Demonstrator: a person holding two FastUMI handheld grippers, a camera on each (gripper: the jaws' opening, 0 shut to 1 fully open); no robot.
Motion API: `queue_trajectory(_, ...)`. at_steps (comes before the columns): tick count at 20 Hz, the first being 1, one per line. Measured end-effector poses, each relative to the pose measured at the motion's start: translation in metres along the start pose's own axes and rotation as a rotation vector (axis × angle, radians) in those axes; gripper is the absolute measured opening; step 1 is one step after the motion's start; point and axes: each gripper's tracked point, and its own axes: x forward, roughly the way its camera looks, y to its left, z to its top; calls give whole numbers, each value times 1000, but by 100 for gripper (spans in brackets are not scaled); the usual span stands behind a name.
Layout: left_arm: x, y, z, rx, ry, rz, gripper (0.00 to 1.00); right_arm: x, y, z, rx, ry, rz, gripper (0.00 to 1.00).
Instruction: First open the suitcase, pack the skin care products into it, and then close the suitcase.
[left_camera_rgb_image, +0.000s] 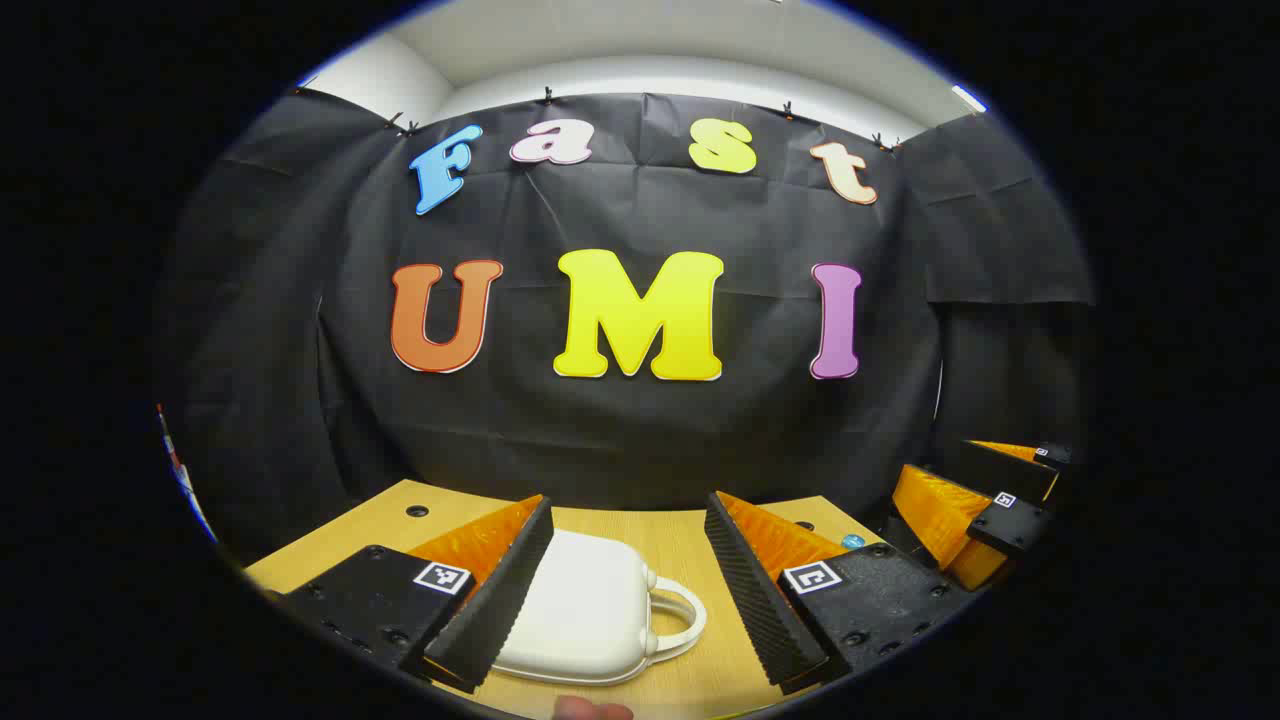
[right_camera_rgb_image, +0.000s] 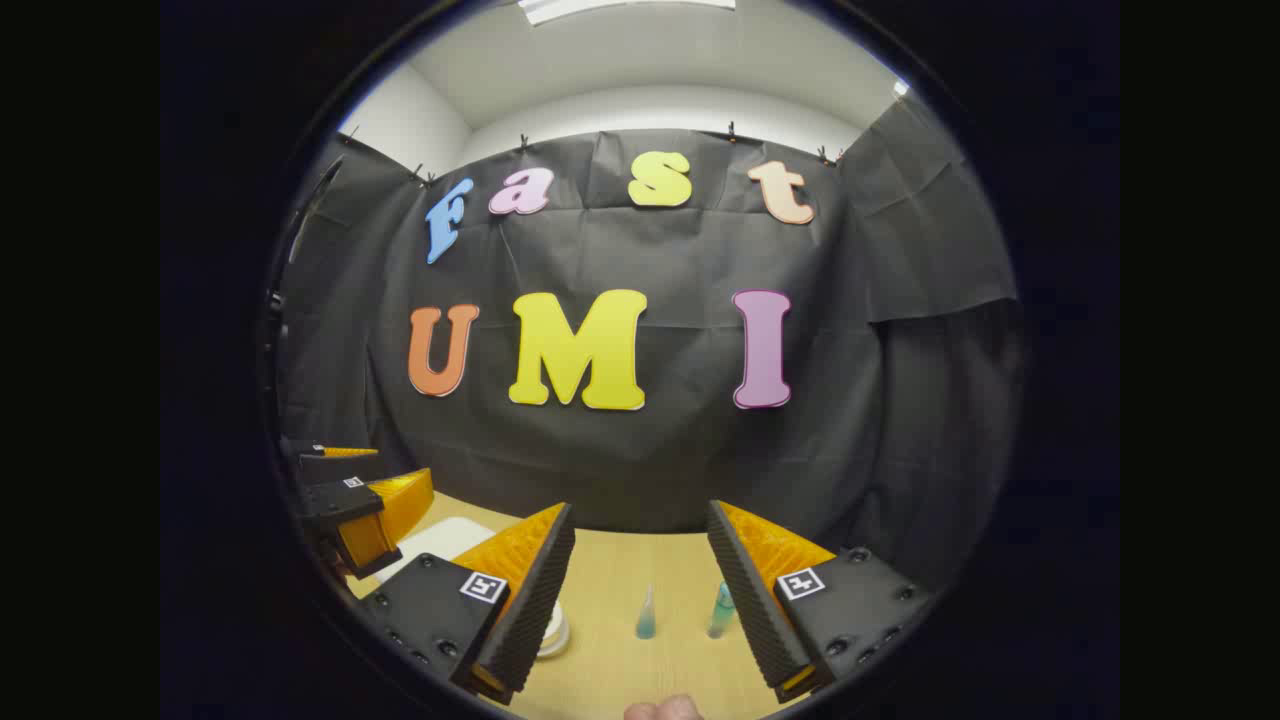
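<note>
You are holding your left gripper (left_camera_rgb_image: 630, 585) spread wide above the closed white suitcase (left_camera_rgb_image: 585, 610) lying on the wooden table (left_camera_rgb_image: 680, 545). Your right gripper (right_camera_rgb_image: 640, 590) is gaping too, framing 2 small bottles (right_camera_rgb_image: 646, 615) standing on the table beyond it, with a white jar (right_camera_rgb_image: 553, 632) peeking past its left finger.

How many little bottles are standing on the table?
2 clear ones: a cone-topped bottle between the right gripper's fingers, and a teal tube bottle beside it against the finger. A white round container peeks out by the other finger; more may be hidden.
</note>
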Motion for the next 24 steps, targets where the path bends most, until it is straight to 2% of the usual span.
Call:
queue_trajectory(8,11,-3,1,18,4,18,97,12,-9,2,6,-4,1,79)
queue_trajectory(19,18,-21,-16,18,44,-28,98,16,-26,-10,6,30,-3,78)
queue_trajectory(22,22,-31,-29,61,76,-55,98,14,-40,-13,-5,38,-23,80)
queue_trajectory(24,26,-41,-50,132,121,-95,98,13,-56,-16,-20,47,-45,78)
